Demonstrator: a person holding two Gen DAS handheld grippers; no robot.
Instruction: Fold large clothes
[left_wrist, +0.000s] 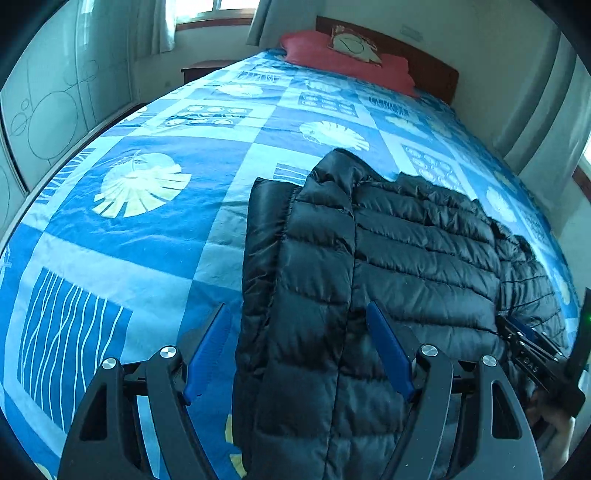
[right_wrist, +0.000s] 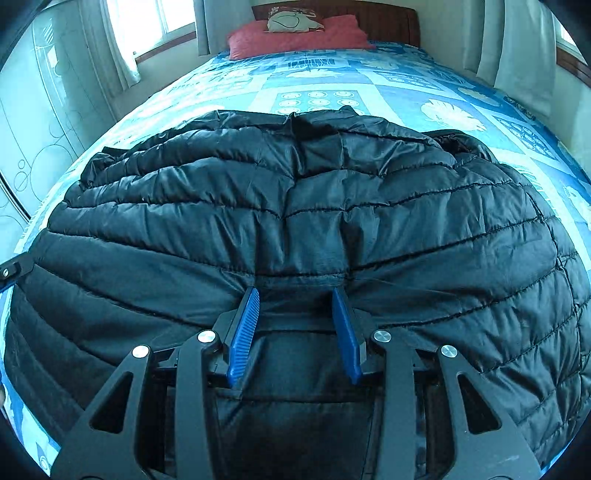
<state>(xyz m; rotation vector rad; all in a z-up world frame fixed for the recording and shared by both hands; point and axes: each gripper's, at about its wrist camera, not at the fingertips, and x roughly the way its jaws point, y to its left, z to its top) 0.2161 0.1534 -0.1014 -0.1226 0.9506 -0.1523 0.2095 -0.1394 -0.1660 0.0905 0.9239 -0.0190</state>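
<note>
A black puffer jacket (left_wrist: 406, 258) lies on the blue patterned bedspread (left_wrist: 147, 240), one side folded over itself along its left edge. My left gripper (left_wrist: 295, 306) hangs open over that folded edge; its left pad (left_wrist: 207, 347) is above the sheet, clear of the fabric. In the right wrist view the jacket (right_wrist: 295, 192) fills the frame. My right gripper (right_wrist: 294, 291) is shut on its near hem, which puckers toward the blue pads (right_wrist: 243, 332). The right gripper (left_wrist: 532, 347) also shows at the right edge of the left wrist view.
A red pillow (right_wrist: 295, 35) with a pale cushion lies by the wooden headboard (left_wrist: 424, 55) at the far end. A wardrobe (left_wrist: 48, 110) with circle patterns stands left of the bed. Curtained windows (right_wrist: 162, 22) are behind. The bedspread's left half is bare.
</note>
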